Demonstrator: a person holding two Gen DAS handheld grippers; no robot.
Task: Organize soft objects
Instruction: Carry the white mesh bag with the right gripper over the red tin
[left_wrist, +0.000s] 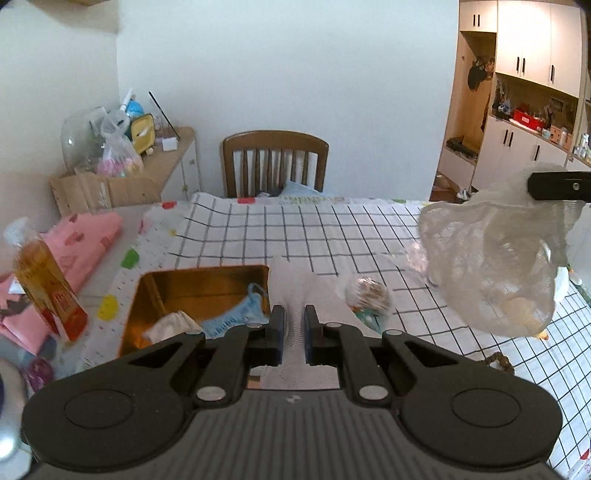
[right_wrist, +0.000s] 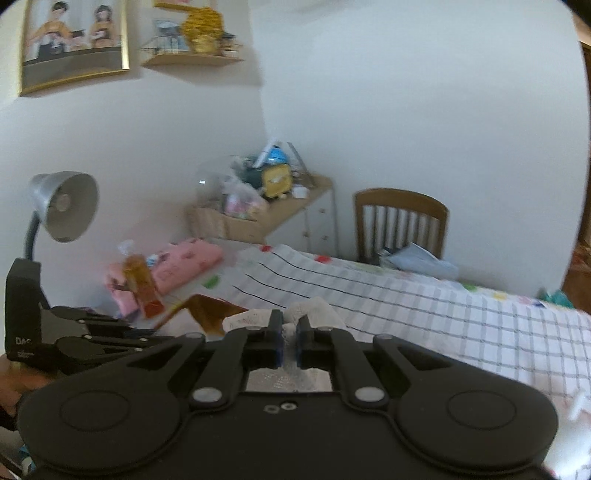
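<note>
A white lace cloth (left_wrist: 487, 266) hangs above the counter (left_wrist: 295, 229), pinched by the left claw (left_wrist: 294, 317) and right claw (right_wrist: 289, 325).

A wooden chair (left_wrist: 275, 162) stands at the far edge of the tabletop (left_wrist: 295, 229), which is covered in a black-grid cloth. A cluttered side cabinet (left_wrist: 173, 158) sits in the corner. A grey desk lamp (right_wrist: 62, 206) and a framed picture (right_wrist: 74, 40) show at the left wall.
</note>
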